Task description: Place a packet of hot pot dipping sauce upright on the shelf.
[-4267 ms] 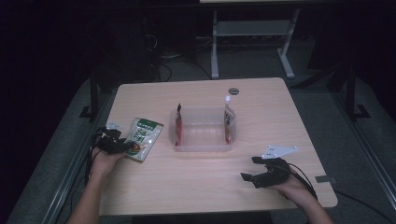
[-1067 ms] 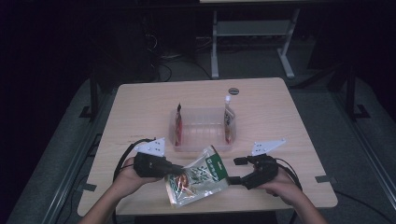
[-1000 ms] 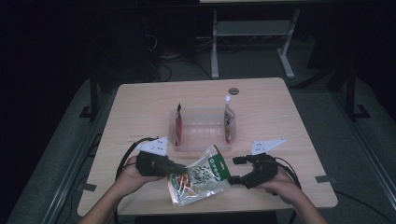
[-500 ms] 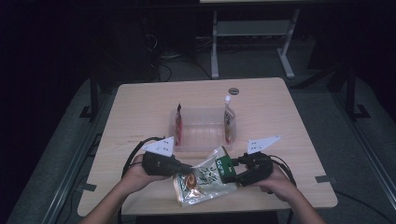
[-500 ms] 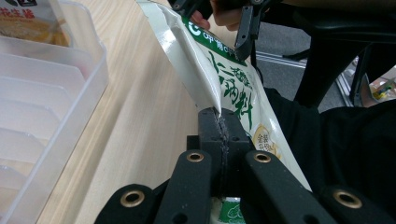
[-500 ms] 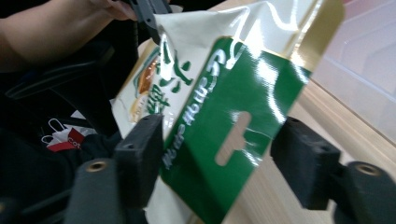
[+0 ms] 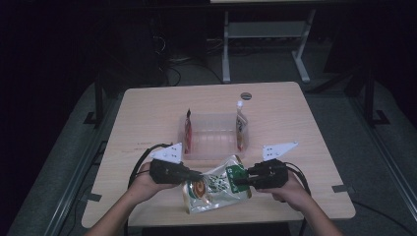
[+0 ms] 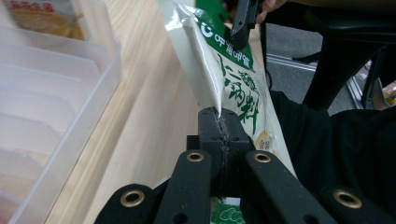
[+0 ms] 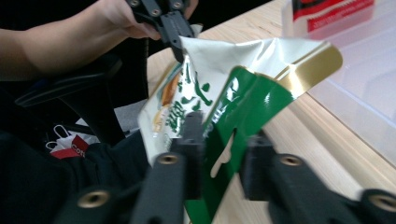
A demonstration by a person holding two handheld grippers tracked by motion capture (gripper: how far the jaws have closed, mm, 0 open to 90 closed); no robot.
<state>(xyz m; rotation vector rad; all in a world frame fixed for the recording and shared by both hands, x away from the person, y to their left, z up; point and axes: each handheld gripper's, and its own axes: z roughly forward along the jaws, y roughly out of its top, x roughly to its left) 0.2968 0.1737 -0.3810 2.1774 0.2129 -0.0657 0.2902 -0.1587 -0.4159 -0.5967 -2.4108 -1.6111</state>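
Green-and-white foil pouch (image 7: 214,187) held just above near table (image 7: 147,103) edge, long axis running left to right. Left gripper (image 7: 193,174) pressed together on left seam; right gripper (image 7: 242,179) closing on green header, nearer clear bin (image 7: 215,139).

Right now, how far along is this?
Done: two pouches stand in the clear bin; left tongs shut on the green pouch edge. In hand: right tongs have just been closing around its header, not yet clamped. Left: probably getting it into the bin.
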